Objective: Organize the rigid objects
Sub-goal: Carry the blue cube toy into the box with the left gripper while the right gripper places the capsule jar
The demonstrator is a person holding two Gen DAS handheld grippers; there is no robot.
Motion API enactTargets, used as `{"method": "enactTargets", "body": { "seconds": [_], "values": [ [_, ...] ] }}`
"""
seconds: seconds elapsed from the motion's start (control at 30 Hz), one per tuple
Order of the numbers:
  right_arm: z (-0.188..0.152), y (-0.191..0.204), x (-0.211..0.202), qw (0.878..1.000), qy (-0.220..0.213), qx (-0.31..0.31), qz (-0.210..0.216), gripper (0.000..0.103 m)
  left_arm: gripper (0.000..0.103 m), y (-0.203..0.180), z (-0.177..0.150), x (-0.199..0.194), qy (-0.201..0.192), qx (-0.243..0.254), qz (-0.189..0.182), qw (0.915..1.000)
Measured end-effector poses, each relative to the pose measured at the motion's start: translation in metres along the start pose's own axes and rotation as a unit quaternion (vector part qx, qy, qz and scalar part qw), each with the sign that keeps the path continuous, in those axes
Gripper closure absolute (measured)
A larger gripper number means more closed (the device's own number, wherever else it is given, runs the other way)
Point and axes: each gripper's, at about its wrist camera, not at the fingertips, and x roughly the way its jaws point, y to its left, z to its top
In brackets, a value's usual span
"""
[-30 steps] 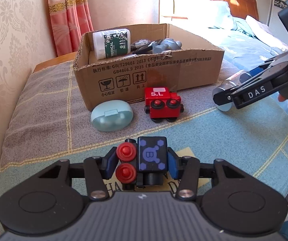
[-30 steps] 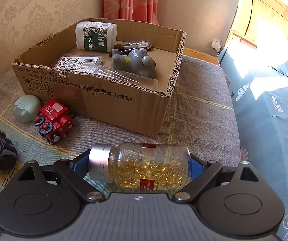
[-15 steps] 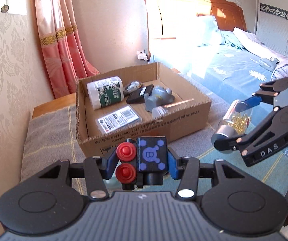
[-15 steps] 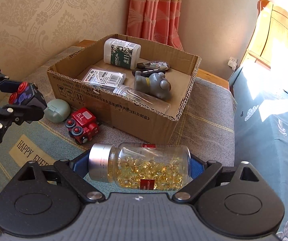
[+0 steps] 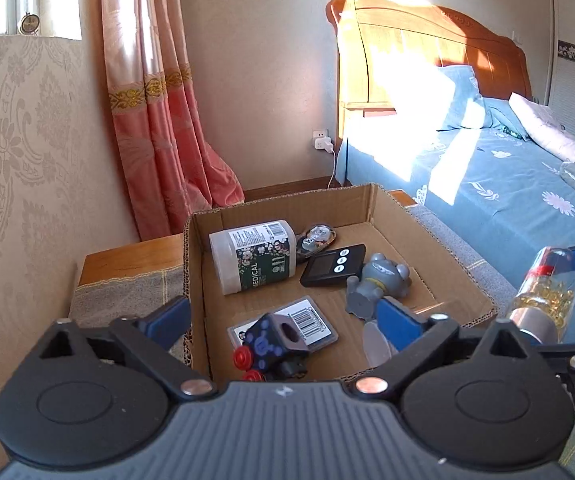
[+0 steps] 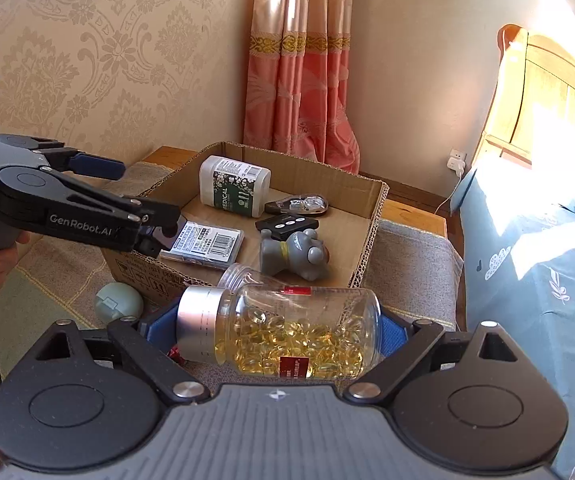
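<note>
The left tongs point(image 5: 283, 320) are spread wide over the near end of the box point(image 5: 387, 204), and the blue toy point(image 5: 273, 342) sits free below them, tipped on its side and resting partly on the barcode card point(image 5: 311, 320). That drop looks done, so this hand's job is to lift straight up and clear the box wall without clipping the toy.

The right tongs point(image 6: 279, 332) pinch the capsule jar point(image 6: 299, 332) crosswise, silver cap to the left, just outside the near wall of the box. To place it well, I would carry it over the wall before lowering, and aim for the bare cardboard on the right side, beyond the grey figure point(image 6: 295, 254). The clear jar point(image 6: 243, 274) lies along the near wall, so setting down right behind the rim risks landing on it. A round jar rolls; laying it against the far right wall should keep it put. Open the tongs only once it rests on the floor of the box.

The green case point(image 6: 118, 303) lies outside on the blanket, against the box front, yet to be packed. A red thing peeks out under the jar's cap; I cannot tell what it is.
</note>
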Motion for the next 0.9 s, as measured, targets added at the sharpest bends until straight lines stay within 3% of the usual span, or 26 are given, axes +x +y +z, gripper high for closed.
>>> {"method": "enactTargets", "body": {
  "seconds": [0.13, 0.37, 0.9],
  "values": [
    [0.008, -0.006, 0.005, 1.0, -0.001, 0.008, -0.003, 0.007, 0.0, -0.005, -0.011, -0.012, 0.001, 0.016, 0.011, 0.9998],
    [0.029, -0.013, 0.024, 1.0, 0.005, 0.017, -0.002, 0.007, 0.001, -0.001, -0.037, -0.031, 0.008, -0.015, 0.016, 0.9997],
    [0.113, -0.043, 0.121, 0.998, 0.03, 0.058, -0.024, 0.007, 0.001, 0.005, -0.064, -0.048, 0.02, -0.04, 0.046, 0.998]
  ]
}}
